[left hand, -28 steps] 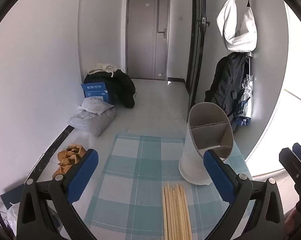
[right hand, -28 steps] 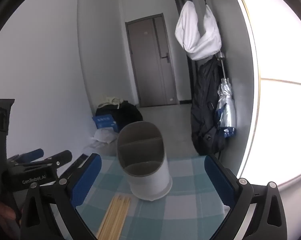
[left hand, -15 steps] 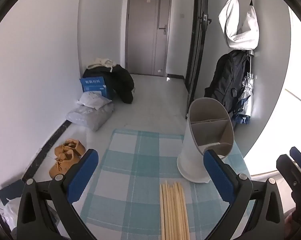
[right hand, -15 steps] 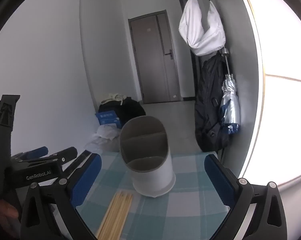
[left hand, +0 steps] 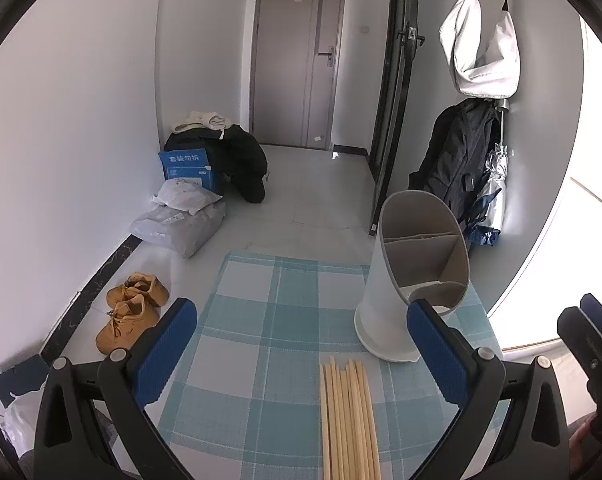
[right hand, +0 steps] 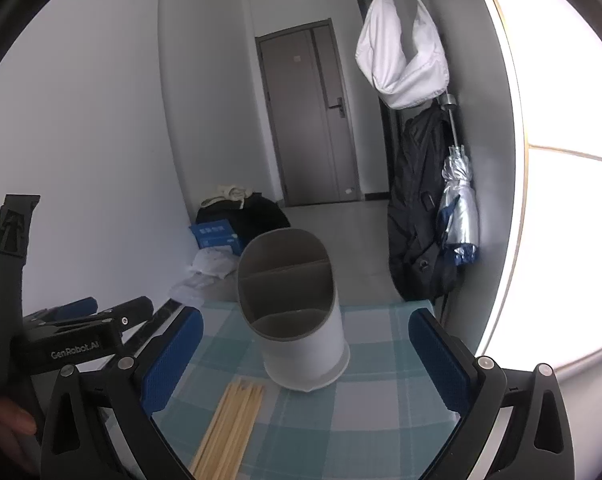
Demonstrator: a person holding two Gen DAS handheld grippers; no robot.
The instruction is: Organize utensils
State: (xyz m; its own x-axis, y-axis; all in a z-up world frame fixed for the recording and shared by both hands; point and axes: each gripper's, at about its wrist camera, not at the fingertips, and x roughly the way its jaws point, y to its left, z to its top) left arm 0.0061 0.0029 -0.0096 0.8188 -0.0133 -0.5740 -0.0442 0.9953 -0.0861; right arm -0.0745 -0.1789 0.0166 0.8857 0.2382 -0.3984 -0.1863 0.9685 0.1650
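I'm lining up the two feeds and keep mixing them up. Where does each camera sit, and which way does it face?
Left wrist: on the left claw, looking forward and down over the chopsticks to the utensil holder; its own blue-padded fingers show, with the right claw at the right edge.
Right wrist: on the right claw, facing the holder more level; its own fingers show, with the left claw and part of a hand at the left.
Shared: holder, chopsticks, checked cloth, grey door.
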